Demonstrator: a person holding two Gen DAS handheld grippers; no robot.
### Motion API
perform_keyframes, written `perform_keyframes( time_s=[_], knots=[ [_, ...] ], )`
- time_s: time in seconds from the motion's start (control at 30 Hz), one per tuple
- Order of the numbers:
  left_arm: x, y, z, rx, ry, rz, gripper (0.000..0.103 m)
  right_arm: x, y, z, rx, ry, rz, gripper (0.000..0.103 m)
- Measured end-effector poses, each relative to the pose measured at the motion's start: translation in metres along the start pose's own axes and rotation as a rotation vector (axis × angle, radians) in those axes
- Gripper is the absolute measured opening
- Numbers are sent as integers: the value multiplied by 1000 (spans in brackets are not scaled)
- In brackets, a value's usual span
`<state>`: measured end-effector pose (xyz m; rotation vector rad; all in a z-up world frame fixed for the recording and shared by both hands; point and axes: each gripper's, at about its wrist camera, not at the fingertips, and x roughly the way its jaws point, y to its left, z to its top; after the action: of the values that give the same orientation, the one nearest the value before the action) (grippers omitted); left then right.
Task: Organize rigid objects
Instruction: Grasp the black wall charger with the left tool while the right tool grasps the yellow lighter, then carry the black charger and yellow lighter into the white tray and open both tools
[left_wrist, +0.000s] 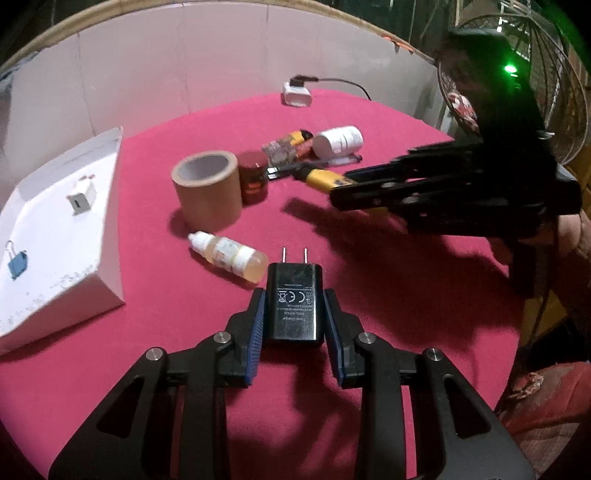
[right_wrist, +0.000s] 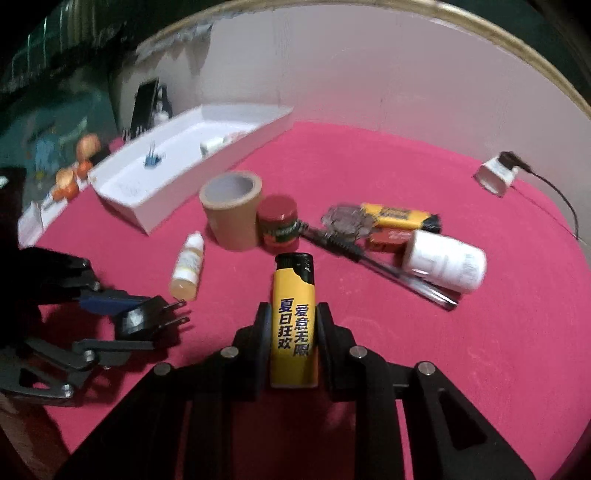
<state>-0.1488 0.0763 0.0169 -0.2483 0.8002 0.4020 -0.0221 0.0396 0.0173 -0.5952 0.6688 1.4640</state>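
Observation:
My left gripper (left_wrist: 294, 301) is shut on a black travel charger (left_wrist: 294, 300), prongs pointing away, held above the red table; it also shows in the right wrist view (right_wrist: 142, 317). My right gripper (right_wrist: 292, 314) is shut on a yellow lighter (right_wrist: 294, 317) with a black top; in the left wrist view the lighter (left_wrist: 327, 180) sticks out of the black gripper at the right. A white tray (left_wrist: 107, 229) at the left holds a white plug (left_wrist: 81, 195) and a blue binder clip (left_wrist: 16, 264).
On the red table lie a dropper bottle (left_wrist: 231, 256), a brown tape roll (left_wrist: 208, 192), a red-lidded jar (left_wrist: 253, 177), a second yellow lighter (right_wrist: 397, 216), pens (right_wrist: 388, 271), a white bottle (right_wrist: 445, 262) and a white charger with cable (left_wrist: 297, 94).

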Motion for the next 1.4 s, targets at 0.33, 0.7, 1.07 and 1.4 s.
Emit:
perform_keyframes(
  time_s=[0.33, 0.7, 1.07, 1.4],
  knots=[
    [-46, 29, 15, -120, -152, 109, 29, -51, 12, 19, 68, -217, -1, 22],
    [-68, 51, 13, -197, -206, 180, 29, -62, 34, 37, 27, -285, 27, 22],
    [-86, 69, 10, -242, -257, 236, 29, -78, 48, 54, 7, -346, 39, 22],
    [-116, 100, 12, -292, -319, 312, 29, -83, 65, 79, -21, -388, 72, 23]
  ],
)
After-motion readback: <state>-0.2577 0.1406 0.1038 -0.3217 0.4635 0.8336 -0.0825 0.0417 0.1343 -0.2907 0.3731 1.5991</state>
